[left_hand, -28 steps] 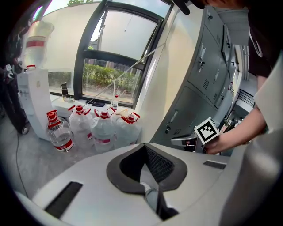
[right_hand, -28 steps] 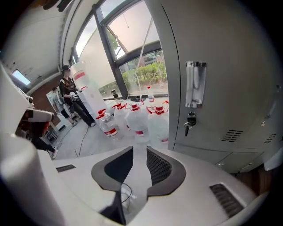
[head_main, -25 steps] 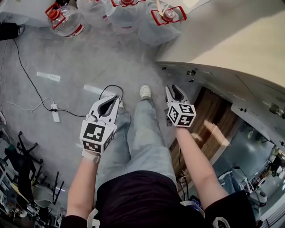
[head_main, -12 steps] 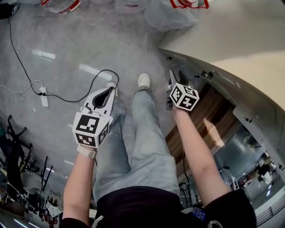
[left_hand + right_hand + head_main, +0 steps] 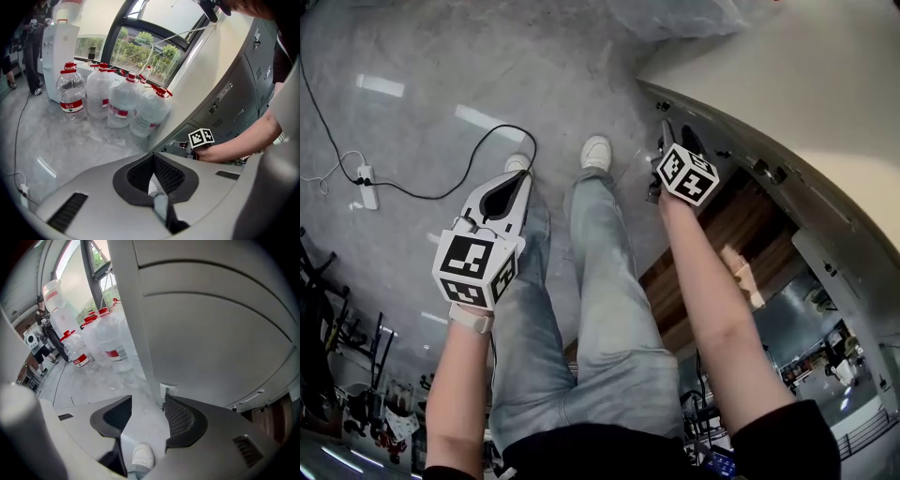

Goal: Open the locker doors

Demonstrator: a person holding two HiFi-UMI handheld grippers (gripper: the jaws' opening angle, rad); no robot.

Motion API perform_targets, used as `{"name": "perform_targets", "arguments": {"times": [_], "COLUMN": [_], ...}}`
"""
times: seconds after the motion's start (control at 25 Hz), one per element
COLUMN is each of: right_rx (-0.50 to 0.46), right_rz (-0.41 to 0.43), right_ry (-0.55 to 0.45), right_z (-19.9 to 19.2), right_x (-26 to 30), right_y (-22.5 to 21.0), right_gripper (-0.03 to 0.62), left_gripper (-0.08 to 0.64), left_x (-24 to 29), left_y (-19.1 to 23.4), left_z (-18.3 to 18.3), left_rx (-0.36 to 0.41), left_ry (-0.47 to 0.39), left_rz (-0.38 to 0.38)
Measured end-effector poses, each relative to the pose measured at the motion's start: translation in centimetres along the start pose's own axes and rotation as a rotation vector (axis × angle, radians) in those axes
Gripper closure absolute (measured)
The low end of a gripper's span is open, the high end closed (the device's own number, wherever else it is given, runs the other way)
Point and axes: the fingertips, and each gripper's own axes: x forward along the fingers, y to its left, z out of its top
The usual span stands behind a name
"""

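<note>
The grey lockers (image 5: 787, 178) run down the right of the head view, and one compartment (image 5: 722, 234) shows a brown inside. My right gripper (image 5: 675, 133) is low by the edge of a grey locker door (image 5: 211, 324). Its jaws have just been opening and stand apart with nothing between them (image 5: 147, 399); a small white latch (image 5: 168, 390) sits just past the right pad. My left gripper (image 5: 520, 176) hangs over the person's left leg, away from the lockers (image 5: 234, 93). Its pads meet at the tips (image 5: 153, 155), shut on nothing.
Several large water bottles (image 5: 117, 101) stand on the floor by the wall under a window, with a water dispenser (image 5: 61, 51) to their left. A power strip and black cable (image 5: 366, 185) lie on the grey floor. The person's white shoes (image 5: 596, 150) stand close to the lockers.
Both grippers have sunk toward the floor. The right one has closed in on the locker door's edge and its jaws have spread wider. The left one stays shut.
</note>
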Motion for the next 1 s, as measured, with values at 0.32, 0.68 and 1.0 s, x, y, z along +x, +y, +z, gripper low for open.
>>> {"name": "perform_targets", "arguments": {"times": [0.32,0.68,1.0], "right_rx": [-0.012,0.025,0.068], "right_rz": [0.011,-0.013,0.003], "right_ry": [0.034,0.003,-0.033], "right_z": [-2.3,-3.3,-2.0], "right_x": [5.3,10.0,11.8], "right_y": [-2.1,-3.8,-4.2], "right_gripper": [0.354,0.334,0.336], "left_gripper": [0.543,0.543,0.543], "left_x": [3.2,5.7,7.1], "left_y": [1.3,2.8,2.6], "left_z": [-2.1,-3.6,-3.8], "left_rx": [-0.049,-0.053,-0.043], "left_ry": [0.001,0.018,0.017], "left_rz": [0.022,0.038,0.031]}}
